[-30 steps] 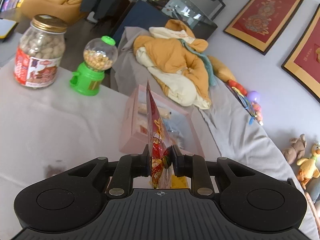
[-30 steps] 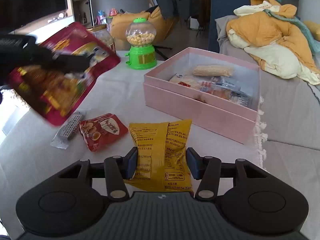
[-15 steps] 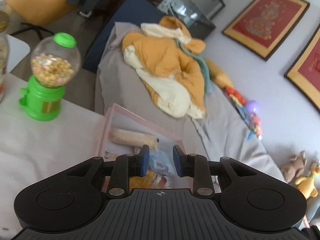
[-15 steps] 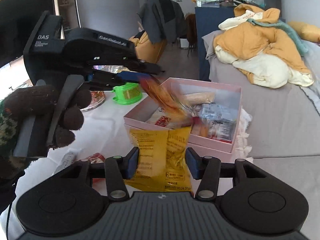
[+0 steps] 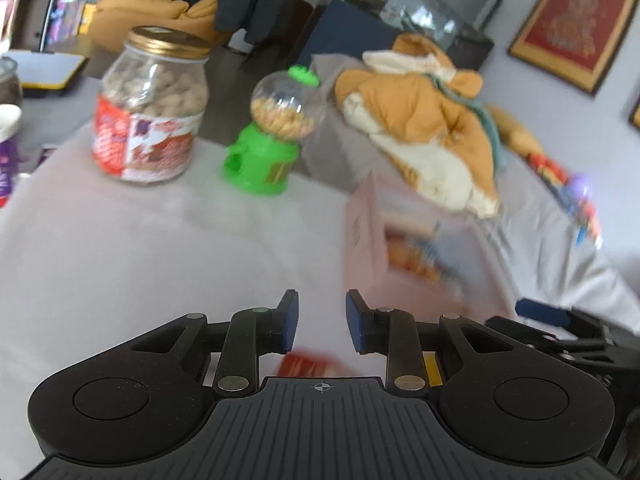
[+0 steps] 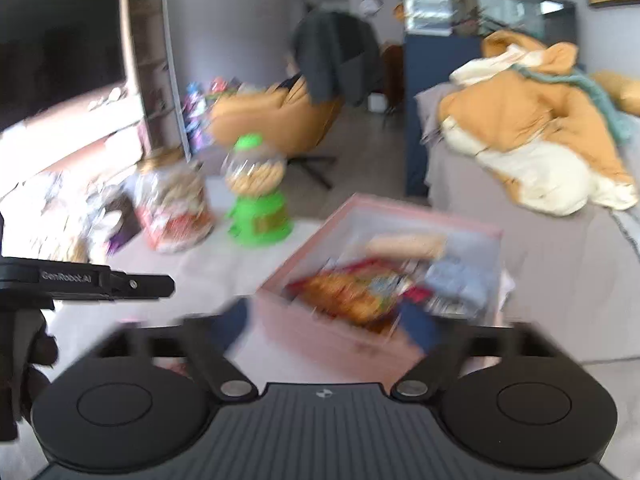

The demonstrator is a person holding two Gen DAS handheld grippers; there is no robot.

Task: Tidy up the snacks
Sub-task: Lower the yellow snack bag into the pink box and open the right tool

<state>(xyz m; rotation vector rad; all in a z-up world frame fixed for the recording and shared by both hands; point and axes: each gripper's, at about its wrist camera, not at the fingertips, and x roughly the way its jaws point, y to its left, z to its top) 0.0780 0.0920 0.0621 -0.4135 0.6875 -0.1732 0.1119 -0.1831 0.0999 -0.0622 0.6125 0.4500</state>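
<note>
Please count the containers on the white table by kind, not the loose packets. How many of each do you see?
Glass jar with gold lid: 1
Green candy dispenser: 1
Pink box with snacks inside: 1
Total: 3
Further items at the table's left edge are cut off or too blurred to count.

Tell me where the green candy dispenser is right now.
The green candy dispenser stands on the white table, between the peanut jar on its left and the pink box on its right, in both wrist views.

The only readable text is "GenRobot.AI", printed in white on the black body of the left gripper (image 6: pixel 86 284) in the right wrist view.
</note>
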